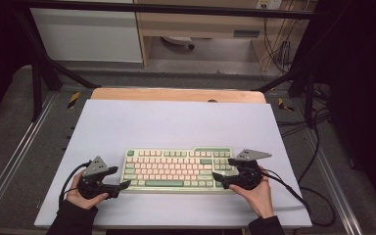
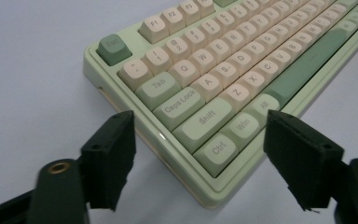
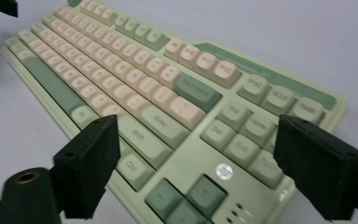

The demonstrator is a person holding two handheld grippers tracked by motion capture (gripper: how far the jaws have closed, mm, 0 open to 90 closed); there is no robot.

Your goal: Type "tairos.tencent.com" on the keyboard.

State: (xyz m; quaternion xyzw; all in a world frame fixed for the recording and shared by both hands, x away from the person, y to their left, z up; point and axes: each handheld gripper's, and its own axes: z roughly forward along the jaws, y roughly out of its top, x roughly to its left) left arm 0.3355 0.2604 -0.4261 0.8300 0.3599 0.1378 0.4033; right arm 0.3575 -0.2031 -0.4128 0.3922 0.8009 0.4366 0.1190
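Left gripper (image 2: 200,154): jaws spread wide, holding nothing. In the left gripper view the two black jaws straddle the near left corner of the keyboard (image 2: 242,79), one jaw over the tabletop (image 2: 32,70) beside the left edge, the other off the front edge near the Alt key. The Ctrl, Win and Shift keys lie between the jaws. Contact between jaws and case cannot be determined. In the high view the left gripper (image 1: 120,186) sits just beside the keyboard's left end, gripped by the left hand (image 1: 85,193), with a grey plate on top and a cable looping out to the left.

Right gripper (image 3: 198,172): jaws spread wide, holding nothing. In the right gripper view they straddle the near right corner of the keyboard (image 3: 168,93); the arrow keys and a round silver logo lie between them. In the high view the right gripper (image 1: 223,174) sits at the keyboard's right end, held by the right hand (image 1: 257,193), its cable trailing to the right.

Keyboard (image 1: 176,170): pale green case, cream and green keys, lying flat on the white tabletop (image 1: 176,122), near the front edge and roughly centred, long side parallel to that edge. The two grippers flank it, one at each end.
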